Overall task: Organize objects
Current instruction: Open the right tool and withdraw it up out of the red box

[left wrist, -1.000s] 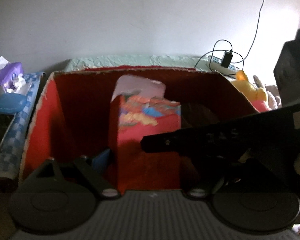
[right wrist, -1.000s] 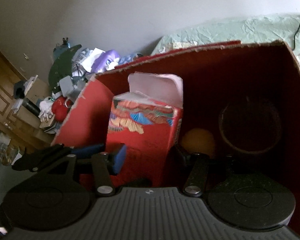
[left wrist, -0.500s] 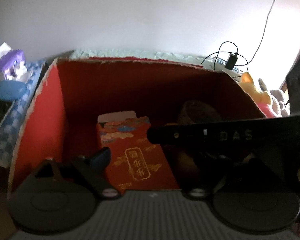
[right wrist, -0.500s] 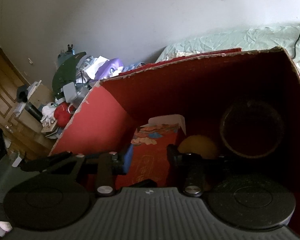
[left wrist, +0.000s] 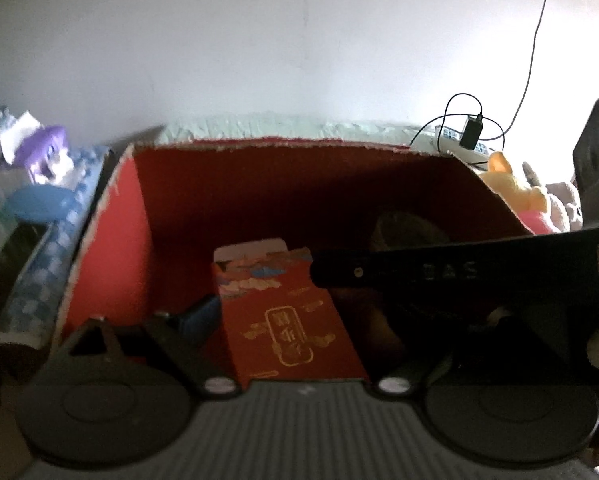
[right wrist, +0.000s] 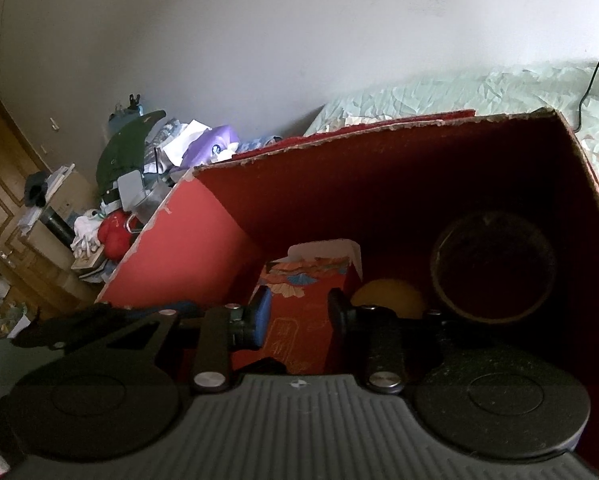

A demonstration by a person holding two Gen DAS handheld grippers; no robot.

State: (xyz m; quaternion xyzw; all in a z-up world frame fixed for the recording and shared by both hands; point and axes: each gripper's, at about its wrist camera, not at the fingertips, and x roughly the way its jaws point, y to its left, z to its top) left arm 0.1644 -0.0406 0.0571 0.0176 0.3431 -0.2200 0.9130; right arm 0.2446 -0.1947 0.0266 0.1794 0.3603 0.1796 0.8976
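Note:
A small red carton (left wrist: 287,320) with gold print and an open white flap stands low inside a big red cardboard box (left wrist: 111,272). My right gripper (right wrist: 297,312) is shut on the carton (right wrist: 299,300), one finger on each side. Its black arm (left wrist: 439,272) crosses the left wrist view. My left gripper (left wrist: 295,320) is spread wide. Its blue left pad (left wrist: 203,316) sits just beside the carton's left edge, and its right finger is hidden behind that arm. A yellow ball (right wrist: 391,296) and a dark round bowl (right wrist: 495,264) lie in the box to the carton's right.
The box (right wrist: 187,248) sits on a pale green bedspread (right wrist: 479,92). To its left are a checkered cloth (left wrist: 47,264), a purple packet (left wrist: 43,148) and piled clutter (right wrist: 139,168). A charger with cables (left wrist: 471,132) and a yellow plush toy (left wrist: 515,188) lie at the right.
The right gripper has lowered the red carton from the box's rim height down deep inside it. The left gripper's fingers have kept the same spread.

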